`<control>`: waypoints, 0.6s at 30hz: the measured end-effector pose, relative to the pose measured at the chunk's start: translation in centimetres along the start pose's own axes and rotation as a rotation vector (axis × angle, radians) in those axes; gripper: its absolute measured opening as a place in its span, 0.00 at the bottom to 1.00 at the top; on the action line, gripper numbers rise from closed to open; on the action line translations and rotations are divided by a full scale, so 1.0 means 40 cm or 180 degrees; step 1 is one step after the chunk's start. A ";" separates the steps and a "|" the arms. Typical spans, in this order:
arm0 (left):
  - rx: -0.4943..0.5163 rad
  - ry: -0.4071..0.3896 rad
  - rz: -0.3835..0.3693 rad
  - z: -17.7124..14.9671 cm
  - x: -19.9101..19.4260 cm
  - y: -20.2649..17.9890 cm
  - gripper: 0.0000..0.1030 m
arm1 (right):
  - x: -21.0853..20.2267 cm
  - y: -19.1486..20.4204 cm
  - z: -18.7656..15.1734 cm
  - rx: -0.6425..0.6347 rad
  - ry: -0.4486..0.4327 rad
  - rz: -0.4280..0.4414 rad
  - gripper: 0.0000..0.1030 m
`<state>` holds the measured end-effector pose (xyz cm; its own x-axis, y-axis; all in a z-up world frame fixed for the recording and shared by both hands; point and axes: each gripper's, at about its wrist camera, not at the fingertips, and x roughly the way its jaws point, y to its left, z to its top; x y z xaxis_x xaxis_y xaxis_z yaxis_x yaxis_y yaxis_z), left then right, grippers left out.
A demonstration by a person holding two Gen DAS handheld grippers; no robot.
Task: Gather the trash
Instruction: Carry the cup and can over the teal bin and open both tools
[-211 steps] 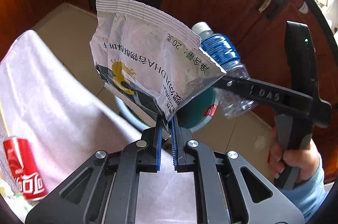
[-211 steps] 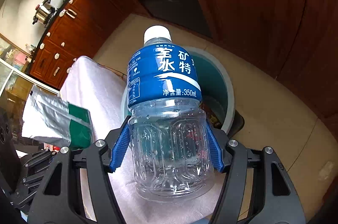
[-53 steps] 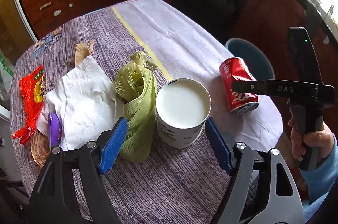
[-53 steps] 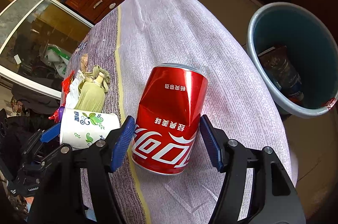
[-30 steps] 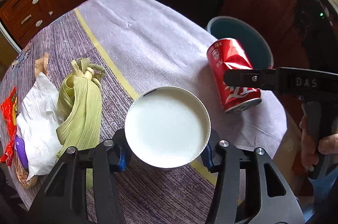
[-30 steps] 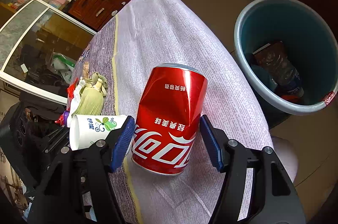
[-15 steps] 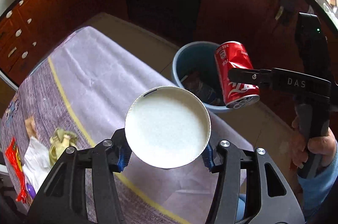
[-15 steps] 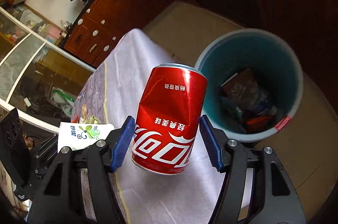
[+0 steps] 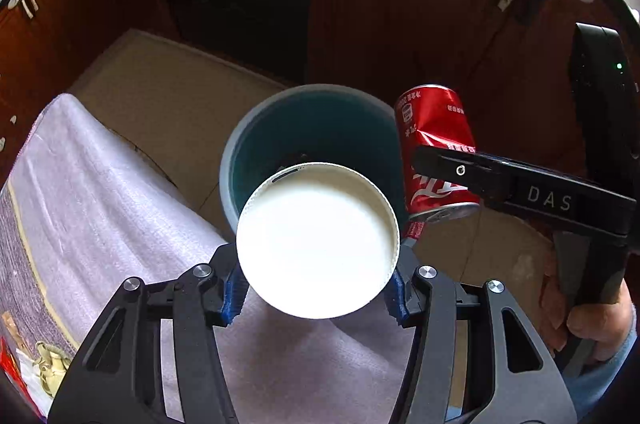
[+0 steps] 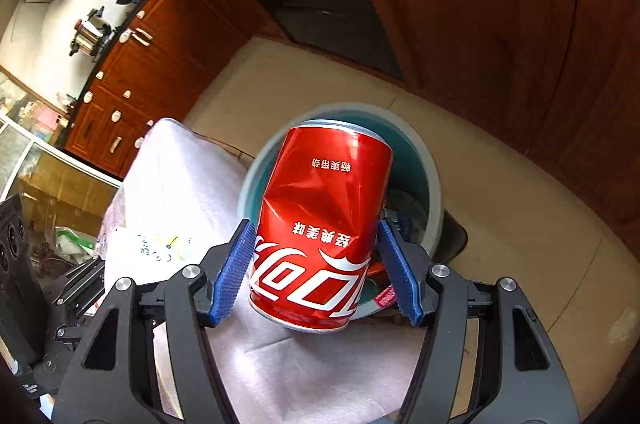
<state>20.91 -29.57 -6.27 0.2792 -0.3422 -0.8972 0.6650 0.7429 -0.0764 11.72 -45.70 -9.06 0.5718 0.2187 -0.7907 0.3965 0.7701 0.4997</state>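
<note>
At frame centre, above the teal round plastic bin point(image 9: 236, 159), the left gripper point(image 9: 316, 288) clamps a white paper cup point(image 9: 318, 244) and the right gripper point(image 10: 316, 276) a dented red can point(image 10: 320, 224); early release risks a rim strike.

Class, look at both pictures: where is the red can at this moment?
The red can is gripped in the right gripper, held in the air over the blue bin, just right of the white cup.

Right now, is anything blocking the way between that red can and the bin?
Nothing visible does. The dented red cola can, clamped in the right gripper, hangs at the open teal bin; the white paper cup in the left gripper is beside it, apart.
</note>
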 end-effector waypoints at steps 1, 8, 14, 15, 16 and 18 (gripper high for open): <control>0.0011 0.0020 0.0009 0.004 0.013 -0.004 0.54 | 0.010 -0.005 0.001 0.0000 0.0026 -0.0033 0.59; 0.0050 0.0137 0.0079 0.043 0.090 -0.024 0.62 | 0.063 -0.022 0.005 0.0081 0.0160 -0.0153 0.60; 0.0064 0.0141 0.0267 0.036 0.090 -0.027 0.74 | 0.076 -0.021 -0.001 0.0165 0.0194 -0.0142 0.75; 0.0042 0.0150 0.0263 0.034 0.088 -0.025 0.75 | 0.077 -0.021 0.000 0.0177 0.0199 -0.0133 0.78; 0.0021 0.0157 0.0257 0.031 0.085 -0.022 0.76 | 0.079 -0.023 0.000 0.0201 0.0204 -0.0124 0.79; -0.0014 0.0160 0.0251 0.024 0.078 -0.018 0.77 | 0.078 -0.021 -0.003 0.0250 0.0197 -0.0103 0.82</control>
<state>21.98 -31.72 -8.60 0.2954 -0.2534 -0.9211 0.6392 0.7690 -0.0066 13.10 -45.61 -11.99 0.5133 0.2329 -0.8260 0.4704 0.7286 0.4978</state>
